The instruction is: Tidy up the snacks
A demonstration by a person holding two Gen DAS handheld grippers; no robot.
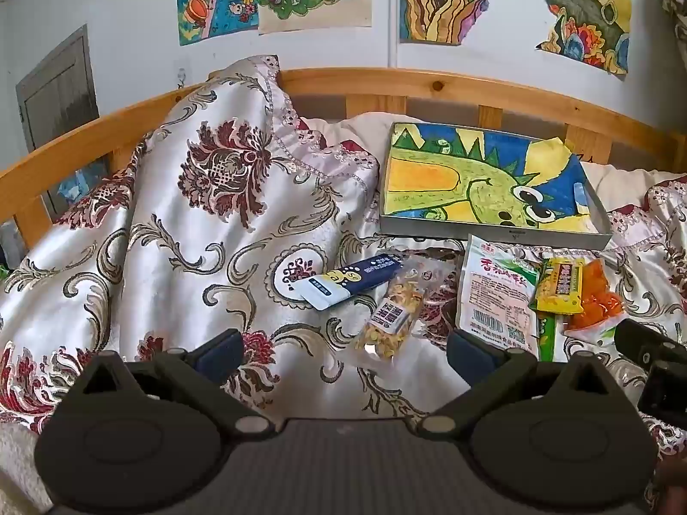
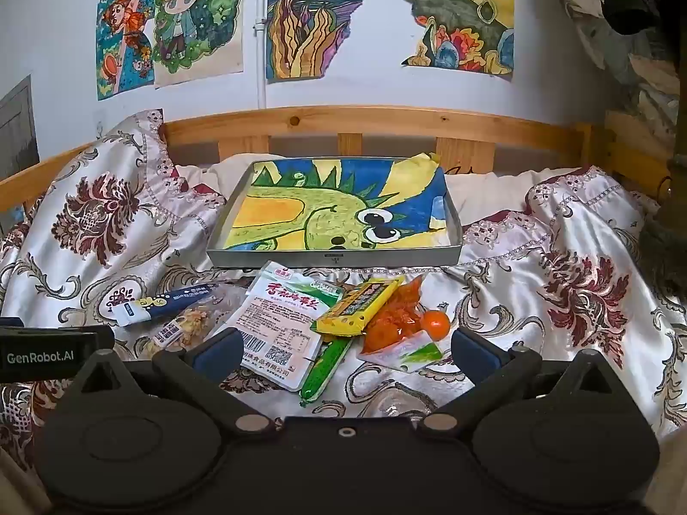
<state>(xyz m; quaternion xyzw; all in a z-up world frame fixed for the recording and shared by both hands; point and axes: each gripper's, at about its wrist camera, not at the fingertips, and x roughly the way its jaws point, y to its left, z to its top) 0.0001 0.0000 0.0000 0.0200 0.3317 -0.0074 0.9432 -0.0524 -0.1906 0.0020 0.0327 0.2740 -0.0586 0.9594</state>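
Several snacks lie on the patterned bedspread in front of a shallow grey tray lined with a dinosaur drawing. A navy stick pack, a clear bag of dried slices, a white-green pouch, a yellow packet, an orange bag, a green sausage and a small orange fruit are spread out. My left gripper stands open just short of the clear bag. My right gripper stands open over the pouch and sausage, holding nothing.
The tray rests against the wooden bed rail, under wall drawings. A bunched quilt rises at the left. The other gripper's body shows at the right wrist view's left edge. Folded bedspread lies to the right.
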